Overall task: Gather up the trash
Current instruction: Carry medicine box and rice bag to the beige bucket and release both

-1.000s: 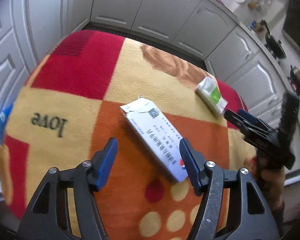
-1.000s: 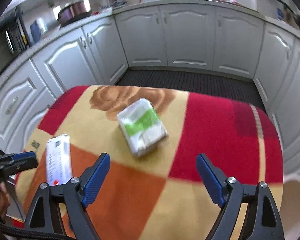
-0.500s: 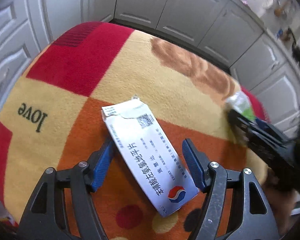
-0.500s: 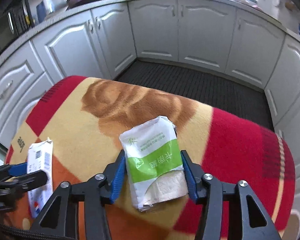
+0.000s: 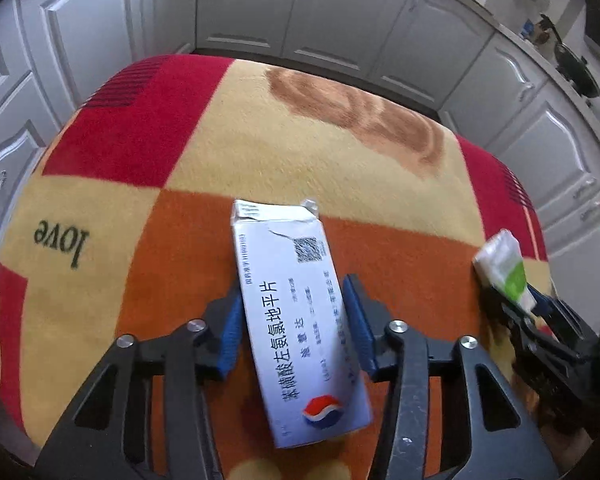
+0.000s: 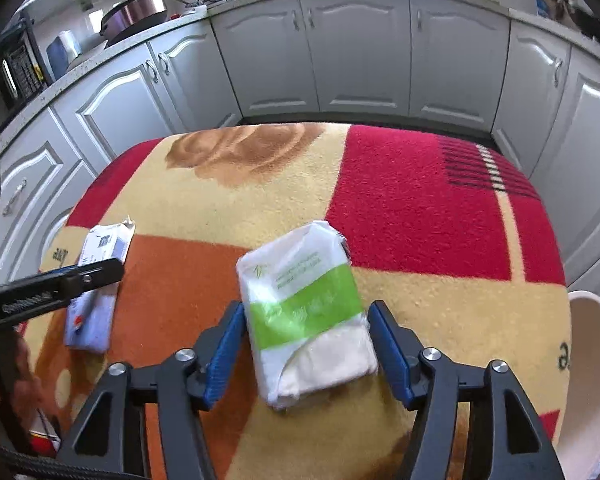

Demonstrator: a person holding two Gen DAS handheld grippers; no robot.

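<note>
Left gripper [image 5: 294,322]: blue-padded jaws, just closed inward, straddle the medicine box [image 5: 296,320] at mid-length; the left pad meets the box's long edge, the right pad [image 5: 358,326] sits at or just off the other edge, so a firm clamp cannot be confirmed. The box is a flat white-to-lilac carton with black Chinese lettering along its length, a QR code near the far end, a red-and-blue wave logo at the near end, and a torn, lifted flap at the far end. It lies on the orange square of the blanket-covered desk [image 5: 340,160].

Right gripper [image 6: 306,346]: jaws, widened slightly after closing in, flank the tissue pack [image 6: 306,312] with a thin gap visible on both sides. The pack is soft white plastic crossed by a green band, its near end showing cream tissue, resting where orange and cream squares meet. It lies right of the box, well apart. A cream bowl [image 6: 592,368] sits at the desk's right edge.
</note>
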